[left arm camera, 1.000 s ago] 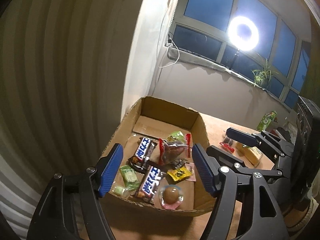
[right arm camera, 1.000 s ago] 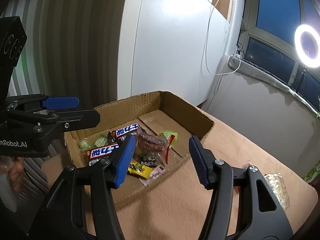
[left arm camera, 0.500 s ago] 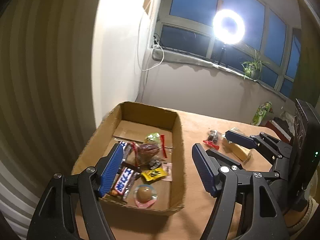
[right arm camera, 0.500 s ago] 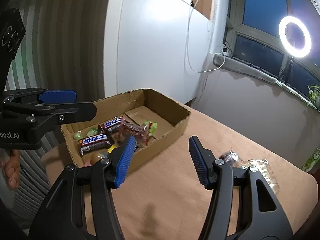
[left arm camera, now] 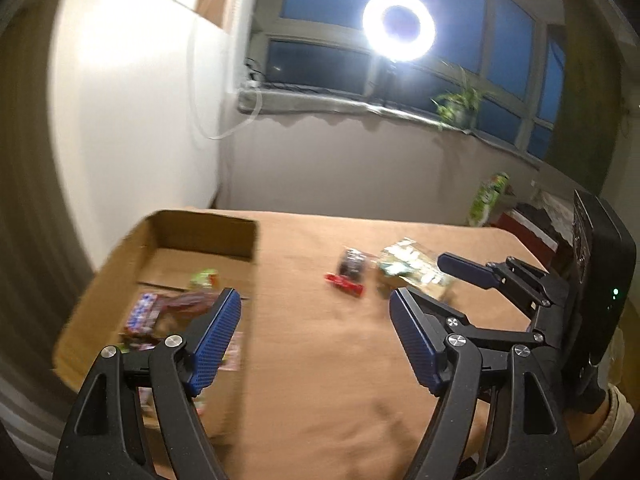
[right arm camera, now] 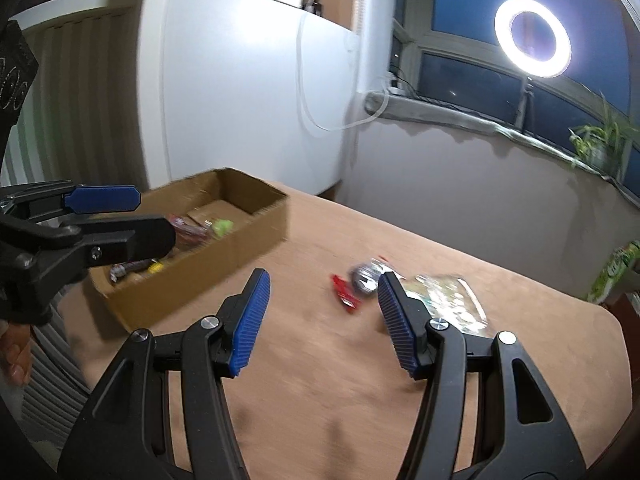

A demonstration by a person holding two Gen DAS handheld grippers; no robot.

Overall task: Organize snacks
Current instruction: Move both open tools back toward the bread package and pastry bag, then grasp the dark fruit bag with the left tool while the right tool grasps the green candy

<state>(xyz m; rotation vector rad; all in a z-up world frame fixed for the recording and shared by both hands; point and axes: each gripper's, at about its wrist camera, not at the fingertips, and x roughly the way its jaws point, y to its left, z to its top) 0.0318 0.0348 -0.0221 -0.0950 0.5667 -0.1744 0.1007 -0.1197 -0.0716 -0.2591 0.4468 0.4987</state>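
Note:
A cardboard box (left arm camera: 204,232) (right arm camera: 240,256) with several wrapped snacks in it sits at the table's left end. On the brown table lie a red-ended dark candy (left arm camera: 349,274) (right arm camera: 352,286) and a clear packet of biscuits (left arm camera: 412,266) (right arm camera: 448,298). My left gripper (left arm camera: 316,344) hovers over the table just right of the box, its jaws opening, with nothing between them. My right gripper (right arm camera: 324,320) is open and empty, its right finger close to the candy and packet. Each gripper shows in the other's view: the right one (left arm camera: 460,280), the left one (right arm camera: 116,220).
A green snack bag (left arm camera: 490,200) (right arm camera: 614,272) stands at the table's far right edge. A ring light (left arm camera: 398,26), a window and a potted plant (left arm camera: 460,102) are behind. A white wall panel stands left of the table. A person's fingers (right arm camera: 16,352) hold the left gripper.
Both grippers have swung right, from over the box to the bare table near the loose snacks. The left jaws have widened a little. Nothing was picked up.

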